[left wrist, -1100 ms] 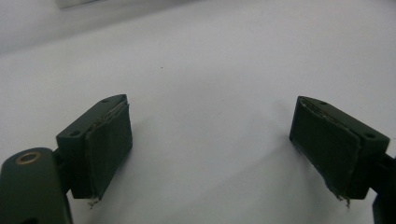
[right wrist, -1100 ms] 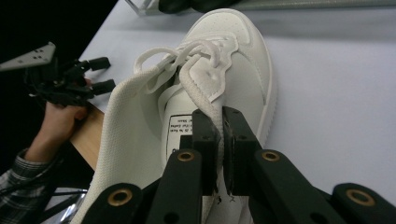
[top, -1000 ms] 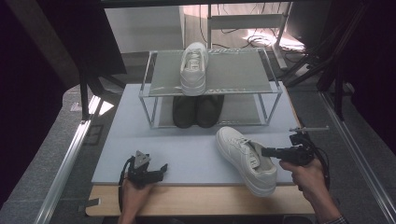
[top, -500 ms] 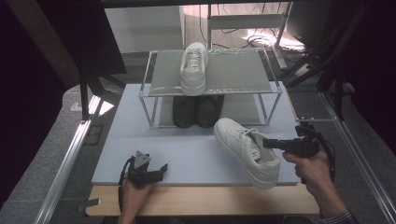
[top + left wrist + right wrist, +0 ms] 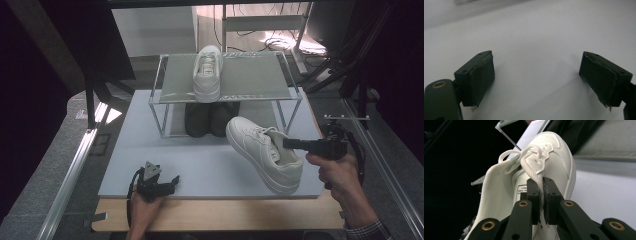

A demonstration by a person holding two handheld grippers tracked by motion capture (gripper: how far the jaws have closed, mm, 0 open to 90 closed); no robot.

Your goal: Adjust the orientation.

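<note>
One white sneaker (image 5: pixel 207 75) sits on the rack (image 5: pixel 260 95) at upper centre; the right gripper (image 5: pixel 290 144) pinches its mate (image 5: pixel 262 152), lifted but unshelved. Left gripper (image 5: pixel 170 181) gapes empty.

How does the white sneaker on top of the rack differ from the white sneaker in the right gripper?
The sneaker on the rack sits flat, toe pointing away; the held sneaker is tilted, pinched at its collar by the right gripper. The rack bears one; the other hangs above the table. Both are white lace-ups.
</note>
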